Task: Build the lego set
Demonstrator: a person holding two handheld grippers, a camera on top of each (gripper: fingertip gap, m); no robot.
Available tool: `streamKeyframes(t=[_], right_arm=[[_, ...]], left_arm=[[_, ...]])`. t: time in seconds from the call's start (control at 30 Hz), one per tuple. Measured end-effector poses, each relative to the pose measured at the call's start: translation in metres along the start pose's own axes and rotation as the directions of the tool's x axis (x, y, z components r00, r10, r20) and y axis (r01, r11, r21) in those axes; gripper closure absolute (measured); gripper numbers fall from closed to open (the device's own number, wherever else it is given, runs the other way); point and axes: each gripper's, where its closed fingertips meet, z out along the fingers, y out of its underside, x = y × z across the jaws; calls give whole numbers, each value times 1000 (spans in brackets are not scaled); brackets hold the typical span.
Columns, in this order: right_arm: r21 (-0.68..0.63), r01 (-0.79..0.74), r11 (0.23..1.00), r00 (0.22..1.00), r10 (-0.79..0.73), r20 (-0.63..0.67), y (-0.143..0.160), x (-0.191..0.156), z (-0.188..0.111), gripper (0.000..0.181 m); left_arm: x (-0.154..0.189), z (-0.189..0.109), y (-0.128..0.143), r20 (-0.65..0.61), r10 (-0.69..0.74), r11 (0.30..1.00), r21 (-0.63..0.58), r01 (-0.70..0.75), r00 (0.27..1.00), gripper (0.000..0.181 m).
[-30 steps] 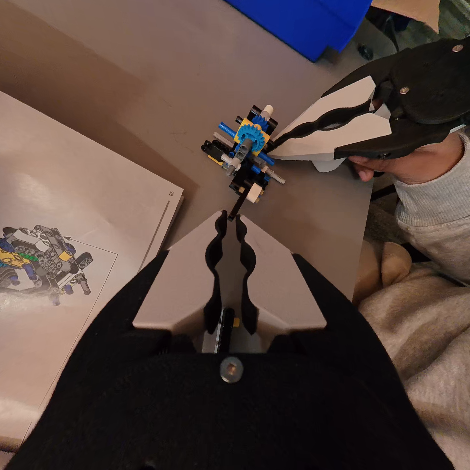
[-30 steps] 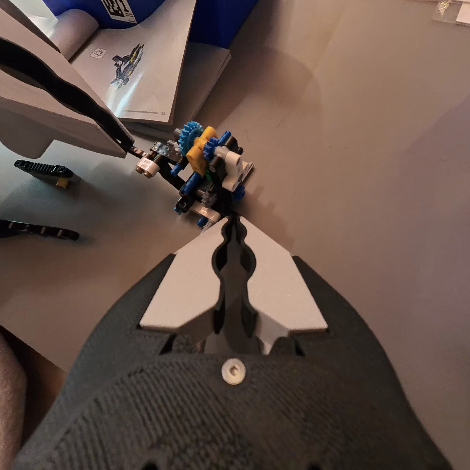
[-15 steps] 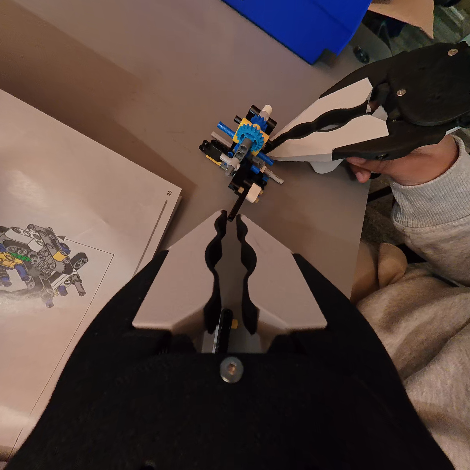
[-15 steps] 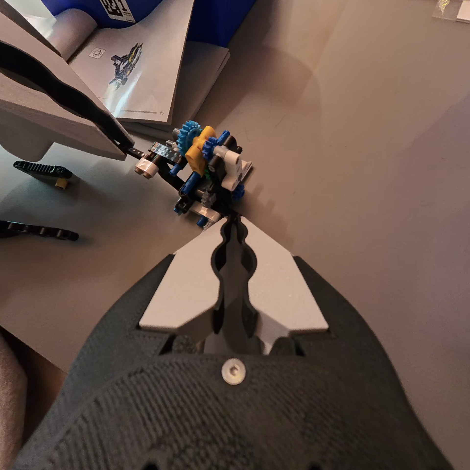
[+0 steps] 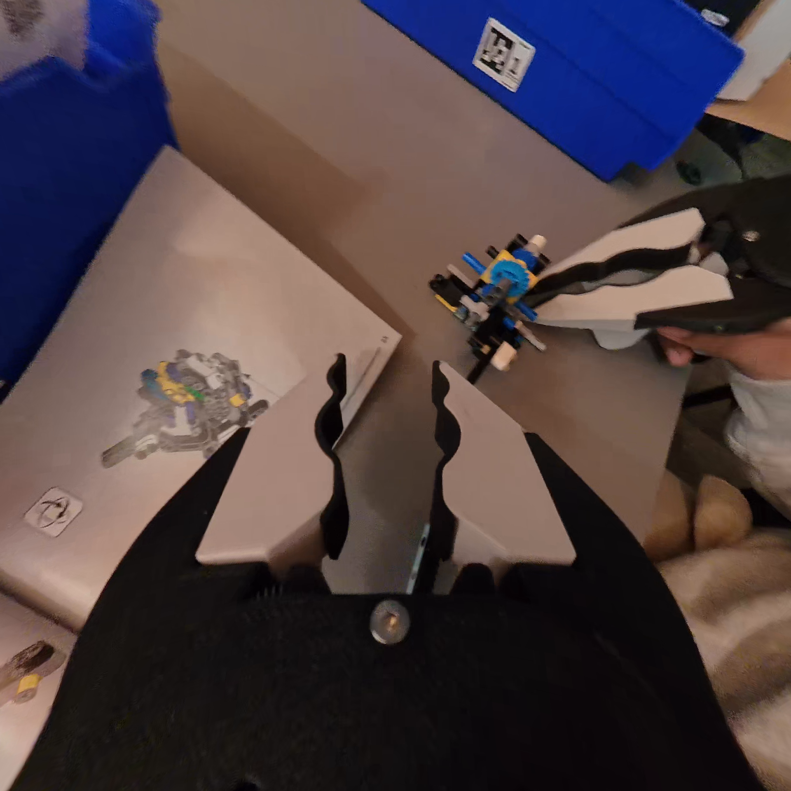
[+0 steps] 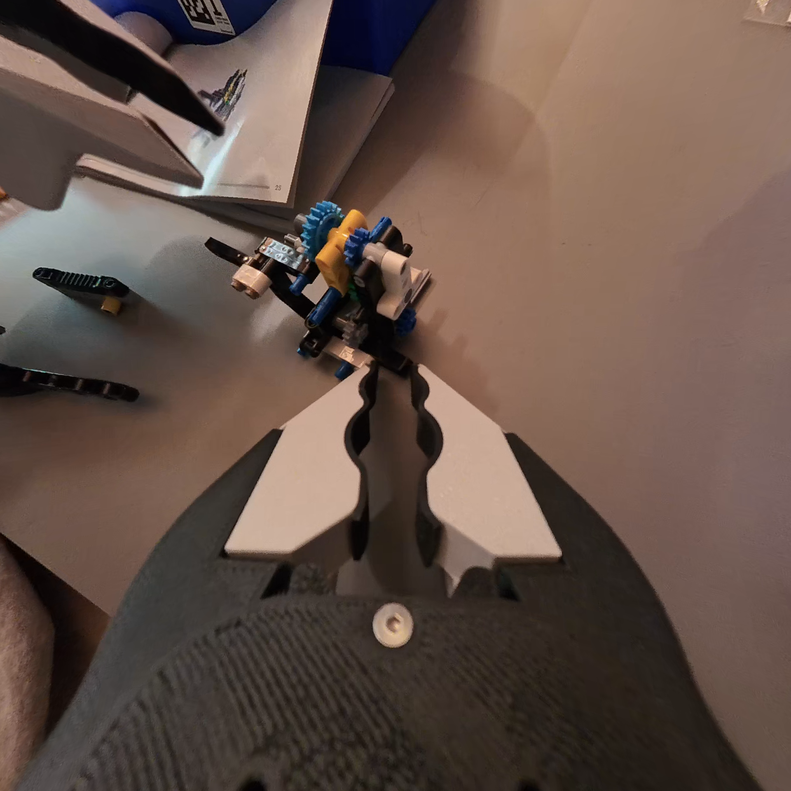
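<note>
Partial gear assembly [image 6: 346, 282] sits mid-bench by the open manual [image 5: 179, 342]; left gripper [image 5: 387, 368] fingers wide apart, empty; right gripper [image 6: 391, 371] fingers slightly parted at its near edge; loose black beams [image 6: 81, 283] left unfitted.

The lego build [image 6: 346, 274] is all hard glossy plastic, blue gears, a yellow block and black beams, sitting on a smooth matt grey desk [image 6: 599, 214] that picks up soft reflections. The right gripper [image 6: 391, 368] has a dark body with a ribbed, layered texture like printed plastic, matt pale grey finger plates, black wavy liners and a shiny metal screw, and the left gripper [image 5: 385, 368] looks the same. The manual [image 5: 171, 321] is smooth, slightly sheeny paper, the bins [image 5: 599, 85] are glossy blue plastic, and the sleeve [image 5: 757, 411] is soft knit cloth.
</note>
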Motion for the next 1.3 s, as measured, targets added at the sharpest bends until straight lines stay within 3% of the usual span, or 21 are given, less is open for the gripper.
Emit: streamKeyframes(t=[0.23,0.53,1.1,1.3], right_arm=[[2,-6,1000,1000,6,6,0,0,0,164],[4,-12,1000,1000,12,13,0,0,-1,163],[8,-22,1000,1000,22,23,-1,-1,-1,163],[8,-21,1000,1000,21,22,-1,-1,-2,163]], left_arm=[[-27,9,6,234,148,988,-86,-131,961,129],[-33,12,6,365,328,944,-160,-289,871,120],[-37,-8,-2,388,256,967,-87,-241,885,139],[-33,-25,-9,338,141,987,25,-158,930,142]])
